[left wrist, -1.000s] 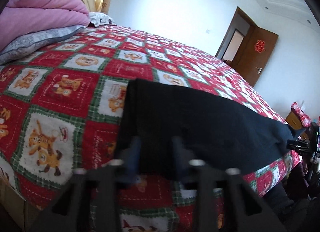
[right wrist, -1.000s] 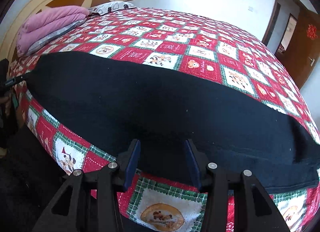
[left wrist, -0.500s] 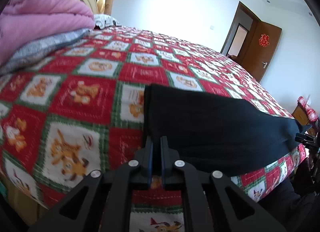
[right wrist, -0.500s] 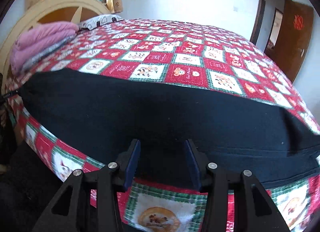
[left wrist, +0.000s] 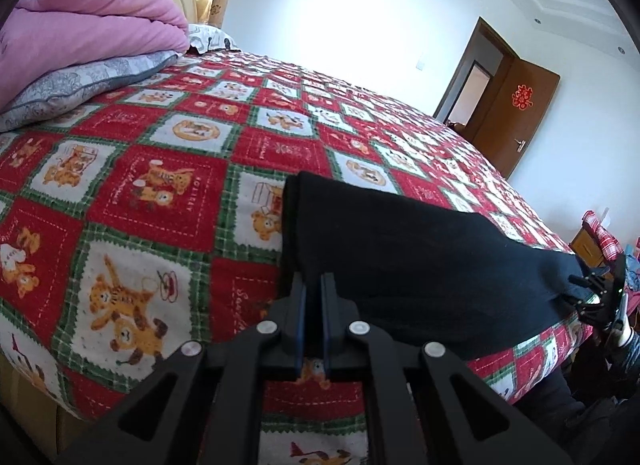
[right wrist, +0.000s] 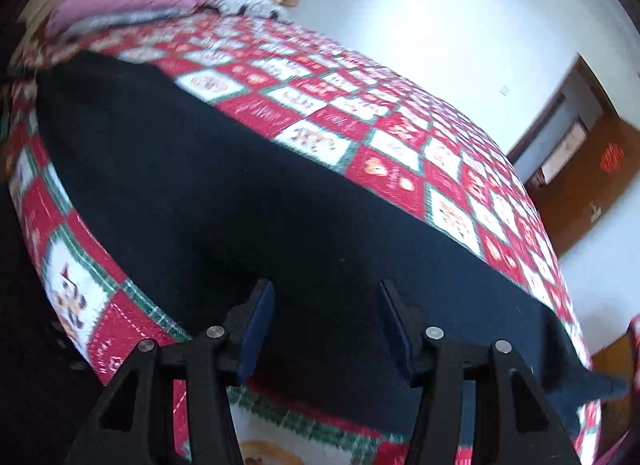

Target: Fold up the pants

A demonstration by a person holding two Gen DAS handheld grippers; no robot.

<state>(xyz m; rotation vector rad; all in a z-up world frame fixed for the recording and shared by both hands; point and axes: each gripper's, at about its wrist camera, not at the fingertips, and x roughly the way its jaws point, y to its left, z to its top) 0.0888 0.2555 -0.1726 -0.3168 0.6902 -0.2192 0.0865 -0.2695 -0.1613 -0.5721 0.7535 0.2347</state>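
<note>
The left gripper [left wrist: 313,289] was closed on the near corner of the pants [left wrist: 400,261], which lay in a long dark strip along the near edge of the quilt [left wrist: 160,169]. The right gripper [right wrist: 326,317] hung open over the pants' near hem, its view blurred. To fold well, it should probably close on that hem before either end is lifted, then both ends should rise level so the cloth does not sag. Farther up the quilt lay a pink blanket [left wrist: 80,21] and a pillow [left wrist: 80,81].
</note>
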